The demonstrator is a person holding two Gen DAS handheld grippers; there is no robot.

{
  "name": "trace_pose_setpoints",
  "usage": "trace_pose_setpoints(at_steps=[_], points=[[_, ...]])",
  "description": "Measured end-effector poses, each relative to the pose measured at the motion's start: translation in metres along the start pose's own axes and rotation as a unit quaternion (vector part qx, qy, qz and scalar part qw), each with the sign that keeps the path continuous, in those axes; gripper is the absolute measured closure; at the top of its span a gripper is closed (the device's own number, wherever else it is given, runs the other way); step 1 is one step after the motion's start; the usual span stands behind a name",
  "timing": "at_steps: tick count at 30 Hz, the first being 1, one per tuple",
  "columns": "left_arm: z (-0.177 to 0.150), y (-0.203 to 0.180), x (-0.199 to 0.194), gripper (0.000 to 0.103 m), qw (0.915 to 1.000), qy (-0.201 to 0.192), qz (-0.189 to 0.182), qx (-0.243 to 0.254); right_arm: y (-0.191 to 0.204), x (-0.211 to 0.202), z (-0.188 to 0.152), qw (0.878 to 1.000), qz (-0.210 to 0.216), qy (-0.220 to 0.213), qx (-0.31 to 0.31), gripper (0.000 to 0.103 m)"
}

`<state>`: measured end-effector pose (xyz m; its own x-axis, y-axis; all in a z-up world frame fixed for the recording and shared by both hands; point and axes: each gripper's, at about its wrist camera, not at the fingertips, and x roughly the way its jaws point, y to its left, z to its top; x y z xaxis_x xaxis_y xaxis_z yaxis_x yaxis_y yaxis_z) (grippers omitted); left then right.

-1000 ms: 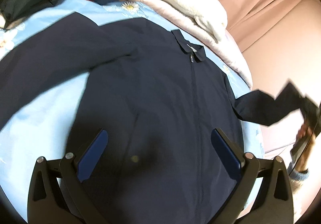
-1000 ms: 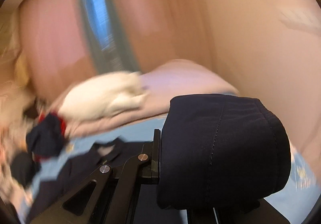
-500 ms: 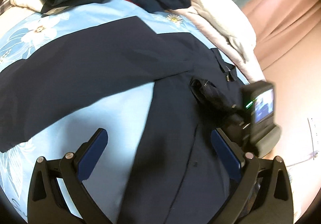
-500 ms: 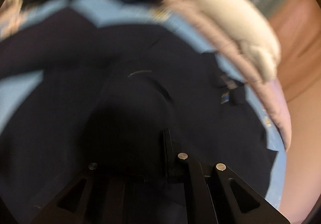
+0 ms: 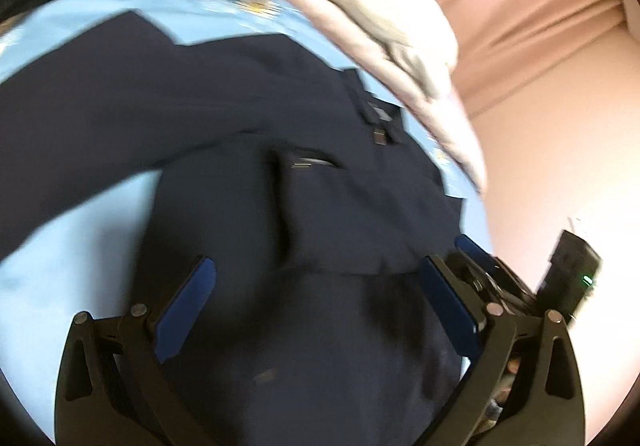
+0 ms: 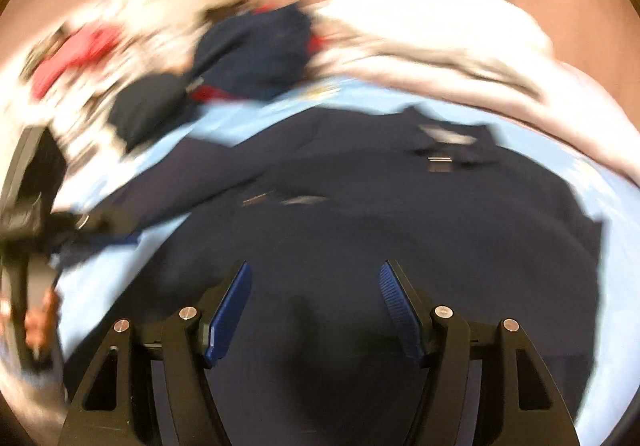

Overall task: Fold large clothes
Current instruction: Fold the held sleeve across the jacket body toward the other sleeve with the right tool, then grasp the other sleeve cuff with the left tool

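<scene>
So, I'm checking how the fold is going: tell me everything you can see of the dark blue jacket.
The dark blue jacket lies front up on the light blue flowered sheet. It looks like thin, smooth woven cloth, with a collar and a front zip. One sleeve stretches out flat to the side; the other is folded across the chest, its cuff near the middle. The pictures are blurred. Neither gripper holds it.
</scene>
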<state>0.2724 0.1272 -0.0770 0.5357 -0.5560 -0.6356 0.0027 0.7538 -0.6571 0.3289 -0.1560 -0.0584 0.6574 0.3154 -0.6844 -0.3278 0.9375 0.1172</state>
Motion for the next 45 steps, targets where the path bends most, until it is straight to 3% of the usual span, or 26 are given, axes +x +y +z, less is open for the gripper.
trace_pose_setpoints(at_steps=[1,3,5,9,12,13,17,19,21,24,28,35,38,45], points=[[0.003,-0.007,0.01,0.01,0.9999,0.004,-0.012,0.002,-0.021,0.005,0.002,0.999,-0.029,0.001,0.019,0.04],[0.012,-0.022,0.034,0.032,0.9997,0.009,-0.017,0.013,-0.056,0.014,-0.001,0.997,-0.064,0.004,0.049,0.051],[0.018,-0.029,0.054,0.04,0.9996,0.016,0.002,0.021,-0.087,0.025,-0.004,0.992,-0.097,0.011,0.076,0.059],[0.021,-0.022,0.085,0.045,0.9977,0.021,0.058,0.028,-0.127,0.042,-0.021,0.982,-0.142,0.027,0.123,0.062],[0.018,0.004,0.107,0.047,0.9949,0.045,0.089,0.012,-0.14,0.046,-0.046,0.975,-0.16,0.044,0.146,0.066],[0.017,0.01,0.107,0.047,0.9958,0.041,0.082,0.011,-0.14,0.048,-0.05,0.976,-0.159,0.042,0.145,0.072],[0.02,0.012,0.096,0.046,0.9975,0.03,0.063,0.004,-0.139,0.049,-0.048,0.976,-0.165,0.037,0.134,0.071],[0.019,0.02,0.073,0.038,0.9978,0.018,0.062,-0.014,-0.13,0.039,-0.044,0.976,-0.166,0.039,0.136,0.069],[0.012,0.032,0.04,0.019,0.9979,-0.012,0.056,-0.031,-0.115,0.019,-0.046,0.982,-0.139,0.016,0.13,0.063],[-0.006,0.064,-0.02,0.016,0.9944,-0.061,0.049,-0.071,-0.102,-0.021,-0.064,0.986,-0.099,-0.009,0.134,0.057],[-0.046,0.125,-0.094,0.013,0.9772,-0.122,0.052,-0.166,-0.091,-0.045,-0.077,0.987,-0.071,-0.034,0.142,0.054],[-0.104,0.209,-0.161,0.013,0.9296,-0.194,0.024,-0.312,-0.068,-0.069,-0.097,0.985,-0.027,-0.055,0.161,0.053],[-0.112,0.219,-0.169,0.013,0.9126,-0.227,0.008,-0.34,-0.056,-0.075,-0.104,0.986,-0.019,-0.057,0.153,0.053],[-0.093,0.242,-0.187,0.013,0.8886,-0.282,0.061,-0.357,-0.041,-0.079,-0.106,0.986,-0.001,-0.064,0.154,0.053]])
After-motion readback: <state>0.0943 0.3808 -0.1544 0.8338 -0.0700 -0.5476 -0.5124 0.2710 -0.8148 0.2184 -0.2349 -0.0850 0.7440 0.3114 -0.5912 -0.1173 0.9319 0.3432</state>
